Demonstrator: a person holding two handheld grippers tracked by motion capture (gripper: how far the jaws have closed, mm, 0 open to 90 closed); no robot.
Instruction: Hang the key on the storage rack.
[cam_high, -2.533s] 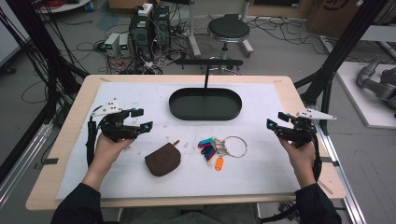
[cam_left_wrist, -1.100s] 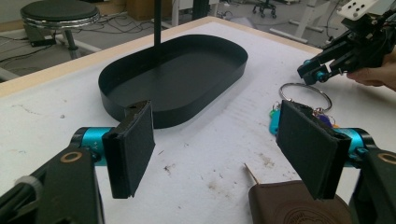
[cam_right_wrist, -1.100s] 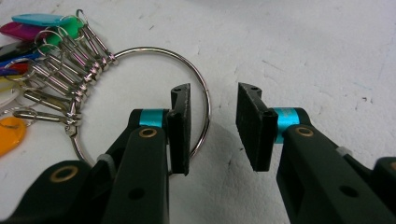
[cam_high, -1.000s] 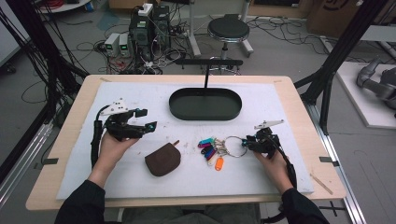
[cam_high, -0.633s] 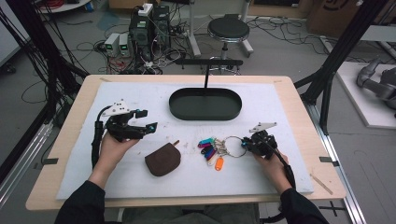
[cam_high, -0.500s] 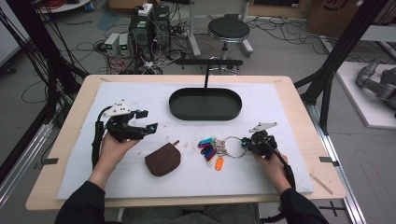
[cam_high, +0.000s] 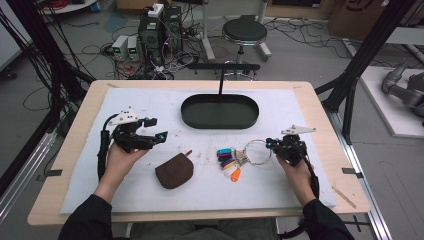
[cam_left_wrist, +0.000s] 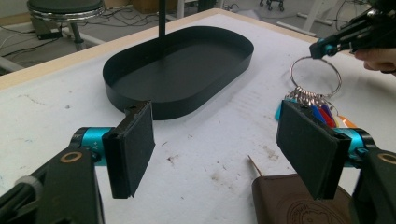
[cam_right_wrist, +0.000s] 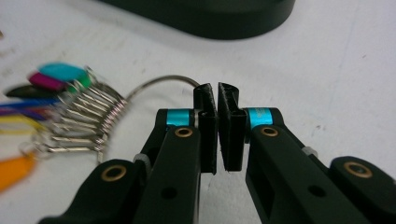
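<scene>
A large metal key ring (cam_high: 257, 151) with several coloured keys (cam_high: 229, 160) lies on the white mat, right of centre. My right gripper (cam_high: 270, 144) is at the ring's right side. In the right gripper view its jaws are pressed nearly together, and the ring's wire (cam_right_wrist: 159, 84) runs into the gripper's (cam_right_wrist: 217, 91) tips. A brown leather pouch (cam_high: 174, 172) lies left of the keys. My left gripper (cam_high: 156, 129) hovers open above the mat, left of the pouch. In the left gripper view nothing sits between that gripper's (cam_left_wrist: 219, 140) pads, and the pouch (cam_left_wrist: 289, 205) is at lower right.
A black oval tray (cam_high: 220, 111) with an upright post stands at the back centre of the mat, seen also in the left gripper view as the tray (cam_left_wrist: 121, 93) ahead. A stool and cabling stand on the floor beyond the table's far edge.
My right gripper came in from the table's right side to the key ring and shut at its rim. My left gripper shifted slightly right and stayed open.
</scene>
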